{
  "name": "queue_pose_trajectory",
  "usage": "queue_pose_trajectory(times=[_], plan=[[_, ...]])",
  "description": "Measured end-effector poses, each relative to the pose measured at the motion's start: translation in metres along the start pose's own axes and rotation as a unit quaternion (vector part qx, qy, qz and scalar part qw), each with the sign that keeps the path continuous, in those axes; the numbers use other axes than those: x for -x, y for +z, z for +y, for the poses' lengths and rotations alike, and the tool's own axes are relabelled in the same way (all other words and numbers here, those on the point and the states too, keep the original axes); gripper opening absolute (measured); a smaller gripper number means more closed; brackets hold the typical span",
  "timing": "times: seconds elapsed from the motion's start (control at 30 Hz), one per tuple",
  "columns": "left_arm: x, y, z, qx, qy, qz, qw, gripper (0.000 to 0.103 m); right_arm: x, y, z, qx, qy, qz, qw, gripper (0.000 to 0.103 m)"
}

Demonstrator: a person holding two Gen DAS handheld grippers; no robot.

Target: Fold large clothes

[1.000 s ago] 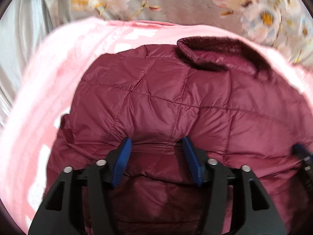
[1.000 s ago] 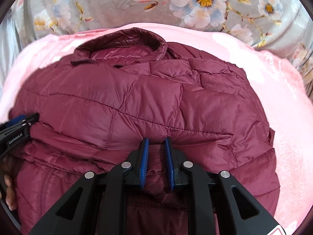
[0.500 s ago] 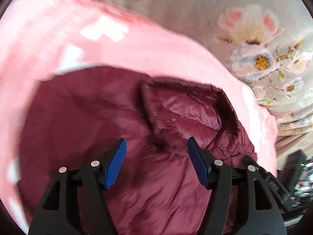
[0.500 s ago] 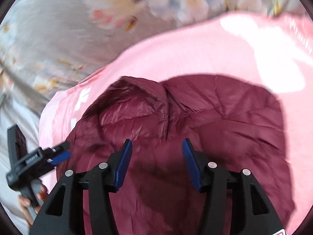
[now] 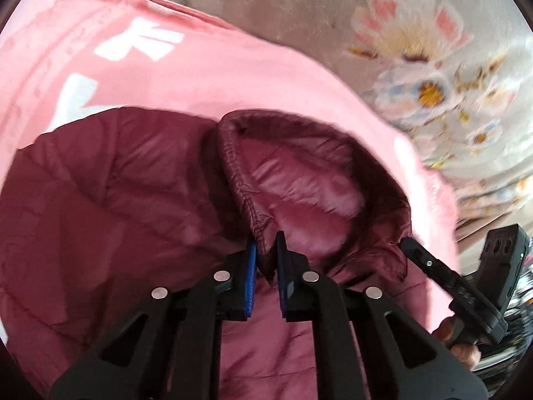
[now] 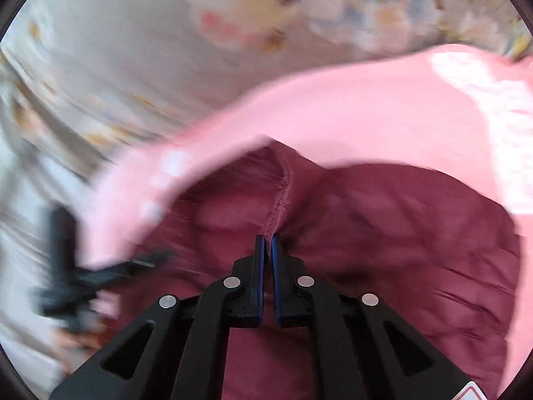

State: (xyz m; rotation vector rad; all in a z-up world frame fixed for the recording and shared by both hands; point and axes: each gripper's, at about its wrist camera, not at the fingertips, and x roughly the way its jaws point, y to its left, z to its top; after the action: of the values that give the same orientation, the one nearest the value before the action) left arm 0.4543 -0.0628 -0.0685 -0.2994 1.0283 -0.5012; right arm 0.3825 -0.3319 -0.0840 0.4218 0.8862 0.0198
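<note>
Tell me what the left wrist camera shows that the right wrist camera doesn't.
Only the left wrist view shows the maroon quilted jacket's open collar, its rim pinched by the left gripper, plus white lettering on the pink fleece blanket. Only the right wrist view shows the right gripper shut on a raised seam ridge. Both share jacket, blanket and grey floral bedsheet; both jaws just closed.

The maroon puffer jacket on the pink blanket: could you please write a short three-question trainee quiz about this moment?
1. True or false: the left gripper is shut on the collar edge of the maroon puffer jacket.
2. The jacket lies on: A) bare wood, B) the pink blanket, C) a chair.
3. Fill in: the right gripper pinches a raised ____ of the jacket.

Key: 1 true; 2 B; 3 seam.
</note>
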Motion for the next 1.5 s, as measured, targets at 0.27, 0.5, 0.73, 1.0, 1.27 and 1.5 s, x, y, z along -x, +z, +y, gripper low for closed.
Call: queue_pose_trajectory(times=[0.27, 0.5, 0.73, 1.0, 1.27, 1.5], plan=[[-0.021, -0.019, 0.011, -0.028, 0.025, -0.009, 0.9992, 0.011, -0.024, -0.024, -0.005, 0.031, -0.049, 0.007, 0.998, 0.002], [0.019, -0.010, 0.007, -0.047, 0.045, -0.037, 0.9972, 0.020, 0.011, 0.002, 0.001, -0.016, -0.017, -0.036, 0.999, 0.014], [0.027, 0.066, -0.015, -0.020, 0.044, -0.079, 0.9957, 0.022, -0.016, 0.073, 0.017, -0.058, 0.005, -0.055, 0.997, 0.014], [-0.033, 0.065, -0.001, 0.000, 0.039, 0.000, 0.9992, 0.022, -0.051, 0.048, 0.023, 0.028, -0.045, 0.012, 0.999, 0.013], [-0.046, 0.037, 0.004, -0.048, 0.082, 0.001, 0.9954, 0.022, -0.054, 0.026, 0.005, 0.046, -0.079, 0.012, 0.996, 0.001], [-0.053, 0.025, 0.001, -0.083, 0.100, -0.044, 0.9905, 0.022, -0.057, 0.017, 0.013, 0.085, -0.110, -0.016, 0.990, 0.000]])
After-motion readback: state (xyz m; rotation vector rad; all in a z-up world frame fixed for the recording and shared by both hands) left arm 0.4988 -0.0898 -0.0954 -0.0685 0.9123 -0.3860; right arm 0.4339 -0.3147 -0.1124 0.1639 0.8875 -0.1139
